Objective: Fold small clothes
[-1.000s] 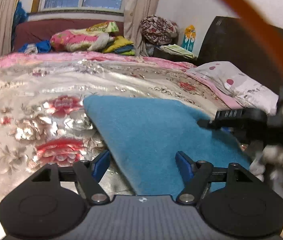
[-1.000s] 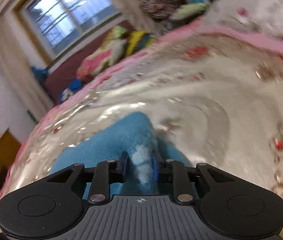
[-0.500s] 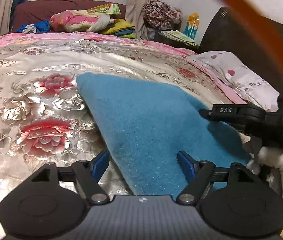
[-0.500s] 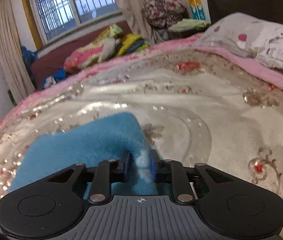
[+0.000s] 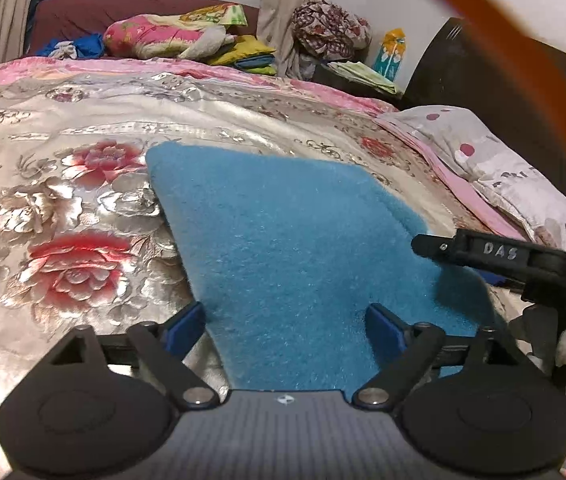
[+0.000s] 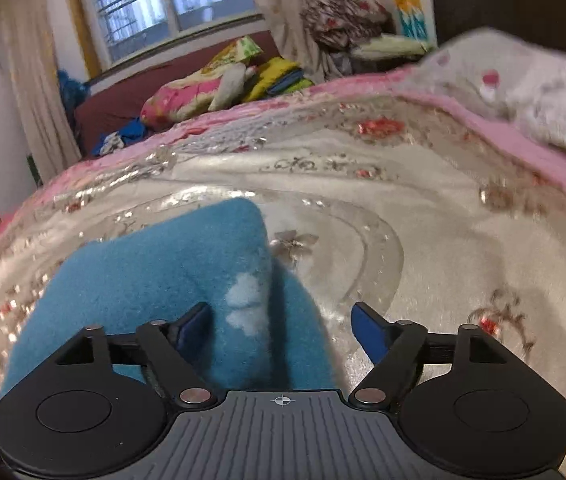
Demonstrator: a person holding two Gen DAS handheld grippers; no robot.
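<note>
Where fingers (image 6: 369,330) gape, blue cloth (image 6: 155,280) between.

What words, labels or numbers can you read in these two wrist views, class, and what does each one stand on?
"DAS": pale letters on a black finger of the right tool, above the fuzzy blue folded garment.
Dark print on the white pillow with red dots: partly hidden, unreadable.
Yellow and blue printed package by the wall: too small to read.
Right wrist view: nothing readable.

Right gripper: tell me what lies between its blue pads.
In the right wrist view, the right gripper is opening; the blue fleece garment lies between its pads, unpinched.
</note>
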